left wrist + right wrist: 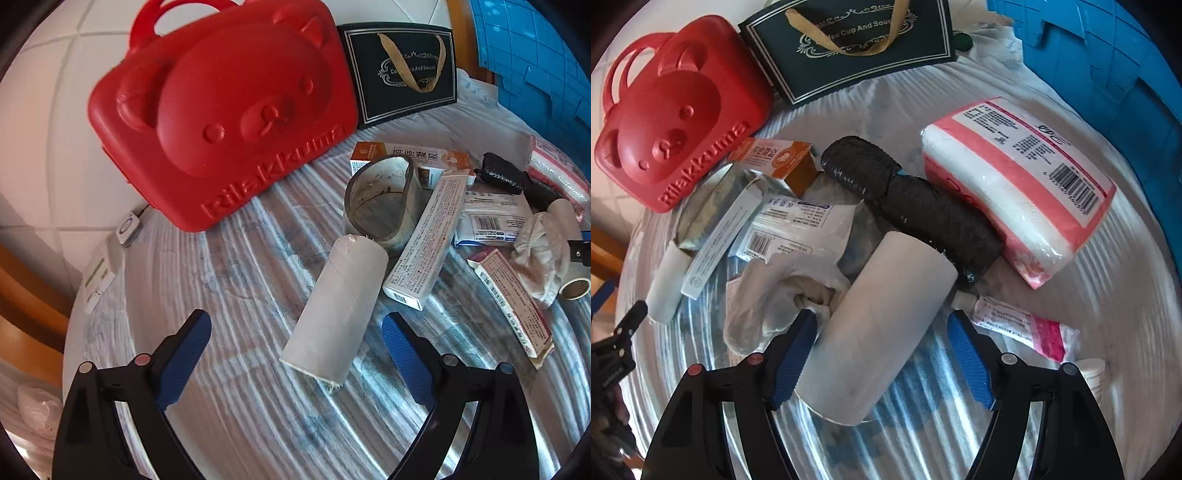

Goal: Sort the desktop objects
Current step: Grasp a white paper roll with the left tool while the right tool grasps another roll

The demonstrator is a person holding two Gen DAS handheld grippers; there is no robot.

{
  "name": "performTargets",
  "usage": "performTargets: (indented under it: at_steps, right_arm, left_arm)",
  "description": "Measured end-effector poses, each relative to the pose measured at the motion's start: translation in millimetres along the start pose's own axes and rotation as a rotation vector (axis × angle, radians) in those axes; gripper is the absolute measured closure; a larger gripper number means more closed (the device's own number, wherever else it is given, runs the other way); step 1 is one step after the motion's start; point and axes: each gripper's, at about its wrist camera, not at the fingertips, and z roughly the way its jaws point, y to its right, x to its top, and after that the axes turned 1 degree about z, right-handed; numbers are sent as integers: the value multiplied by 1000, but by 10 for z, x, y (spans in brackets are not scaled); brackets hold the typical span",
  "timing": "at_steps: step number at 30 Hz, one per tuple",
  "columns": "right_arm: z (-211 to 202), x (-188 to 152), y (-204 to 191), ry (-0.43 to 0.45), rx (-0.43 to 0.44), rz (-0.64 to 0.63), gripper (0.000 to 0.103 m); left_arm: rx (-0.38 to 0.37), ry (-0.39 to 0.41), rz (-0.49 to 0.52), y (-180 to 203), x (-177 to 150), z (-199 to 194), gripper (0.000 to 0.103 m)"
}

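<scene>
My left gripper (297, 334) is open, its blue pads on either side of the near end of a white cardboard tube (338, 310) lying on the marbled table, not touching it. My right gripper (882, 334) is open around a second white tube (882, 332); its left pad (794, 360) is at the tube's side, its right pad stands apart. Behind that tube lie a black wrapped roll (916, 203), a pink tissue pack (1019, 184), a crumpled white tissue (775, 291) and a pink-and-white ointment tube (1019, 325).
A red Rilakkuma case (225, 110) and a dark gift bag (402, 70) stand at the back, a blue basket (1108, 62) at the right. Medicine boxes (428, 236), a flattened clear ring (380, 199) and a sachet (798, 225) clutter the middle.
</scene>
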Motion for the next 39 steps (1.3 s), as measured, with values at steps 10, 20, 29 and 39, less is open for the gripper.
performTargets:
  at_steps: [10,20,29,39]
  right_arm:
    - [71,-55,-128,-6,-38,-96,34]
    - [18,-173,-143,-17,-1,-179,50]
    - [-274,-380,-80,-12,61,-195,57]
    - [-275,-528,-20,-58,50,-221,58]
  left_arm:
    - [-208,-77,-52,-5,-94,430,53]
    - [-194,-47,-110,179,-362,137,56]
    - [-187,-33,-152,184,-458,-213,58]
    - [-174,-84,-135,337,-616,-247,58]
